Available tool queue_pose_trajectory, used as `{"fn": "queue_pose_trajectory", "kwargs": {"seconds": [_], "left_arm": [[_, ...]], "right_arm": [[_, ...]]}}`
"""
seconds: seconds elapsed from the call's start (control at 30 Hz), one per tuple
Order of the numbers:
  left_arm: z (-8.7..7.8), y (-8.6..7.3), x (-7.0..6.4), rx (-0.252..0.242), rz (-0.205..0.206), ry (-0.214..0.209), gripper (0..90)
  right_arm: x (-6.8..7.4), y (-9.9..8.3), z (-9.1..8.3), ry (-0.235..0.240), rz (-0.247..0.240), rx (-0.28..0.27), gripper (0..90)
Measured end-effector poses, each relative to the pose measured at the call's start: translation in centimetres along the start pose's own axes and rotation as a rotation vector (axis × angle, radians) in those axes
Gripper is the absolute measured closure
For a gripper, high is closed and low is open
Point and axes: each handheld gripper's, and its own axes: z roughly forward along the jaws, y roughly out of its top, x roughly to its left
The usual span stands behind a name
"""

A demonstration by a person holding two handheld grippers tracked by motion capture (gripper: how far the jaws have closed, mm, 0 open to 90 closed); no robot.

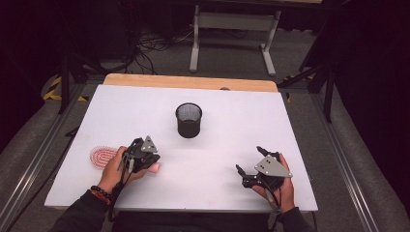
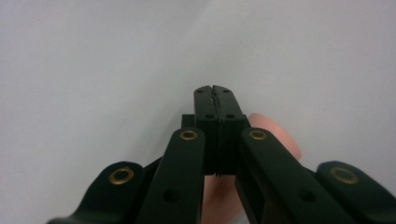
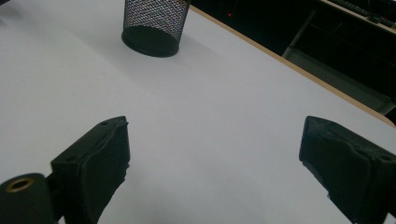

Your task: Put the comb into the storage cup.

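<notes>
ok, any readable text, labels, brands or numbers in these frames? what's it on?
None readable.
Black wire-mesh cup: no label.
Pink round ribbed brush: raised rings, no lettering.
Left gripper, jaws shut, and right gripper, jaws open: no markings.
White tabletop: blank.

Bright evenly lit white table (image 1: 217,159), dark surroundings, soft shadows, blurred near foreground, slightly grainy
</notes>
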Motion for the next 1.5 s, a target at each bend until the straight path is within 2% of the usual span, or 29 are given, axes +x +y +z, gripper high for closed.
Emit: {"fn": "queue_pose_trajectory", "kwargs": {"seconds": [0.4,0.6,0.77,0.97,1.07,1.1,1.5], "left_arm": [[-0.3,-1.7,-1.0,0.022,0.028,-0.039,89.9],[-0.4,-2.1,-1.2,0.015,0.038,-0.043,89.8],[-0.7,-2.5,-1.5,0.011,0.064,-0.052,89.8],[-0.9,-2.9,-1.6,0.0,0.058,-0.072,89.7],[-1.0,-3.1,-1.6,0.001,0.068,-0.073,89.7],[-1.0,-3.2,-1.7,-0.003,0.058,-0.079,89.7],[-2.0,-4.8,-1.2,-0.011,0.044,-0.098,89.7]], "right_arm": [[0.0,-0.1,0.2,-0.001,-0.01,0.02,9.2],[0.0,-0.2,0.2,-0.002,-0.016,0.025,9.2],[0.1,-0.2,0.3,0.0,-0.022,0.028,9.2],[0.2,-0.2,0.3,0.001,-0.023,0.031,9.2],[0.2,-0.2,0.4,0.0,-0.027,0.034,9.2],[0.2,-0.2,0.4,0.001,-0.026,0.035,9.2],[0.2,-0.2,0.5,0.004,-0.028,0.043,9.2]]}}
